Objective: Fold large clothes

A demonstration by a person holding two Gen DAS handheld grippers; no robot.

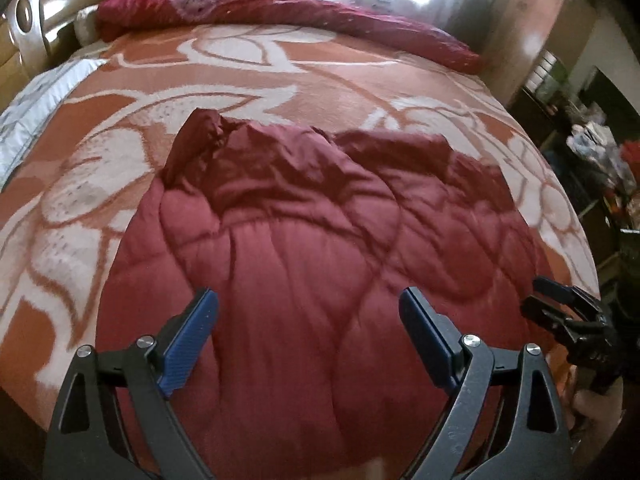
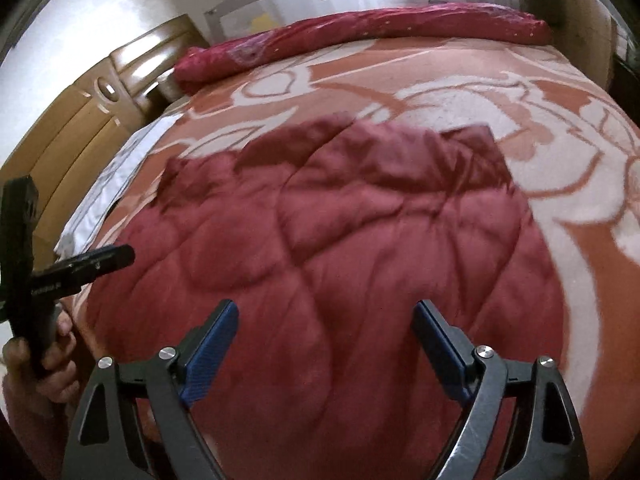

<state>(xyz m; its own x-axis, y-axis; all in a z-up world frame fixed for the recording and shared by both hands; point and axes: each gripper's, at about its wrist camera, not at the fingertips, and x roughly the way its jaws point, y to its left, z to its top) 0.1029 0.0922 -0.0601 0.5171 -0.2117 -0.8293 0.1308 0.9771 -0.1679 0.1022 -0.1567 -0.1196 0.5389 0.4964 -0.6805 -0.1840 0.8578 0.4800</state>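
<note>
Bedroom light falls over a bed (image 1: 440,92) with an orange-and-cream blanket (image 2: 540,92), a rolled red quilt (image 1: 280,12) along its far edge and a wooden headboard (image 2: 80,120) to the left. On the near half of the blanket lies the task's thing, a padded maroon garment (image 1: 304,240), spread flat with a puckered, collar-like lump at its far left and a squarer corner at its far right (image 2: 486,132).

Both grippers hang over the garment's near part. The left gripper (image 1: 308,328) has its blue pads (image 1: 192,344) spread wide with nothing between them; it holds no cloth. The right gripper (image 2: 324,340) is likewise released, its jaws apart above the fabric. In the right view a hand (image 2: 44,368) shows at the near left, holding the left tool.

As I judge it, this falls between folds: the garment has been laid out or partly doubled, and no edge is gripped. The next move likely calls for bringing each gripper down to a near corner or side edge, pinching through the thick padding, then lifting together and carrying the edge toward the far side so the layers land square.
</note>
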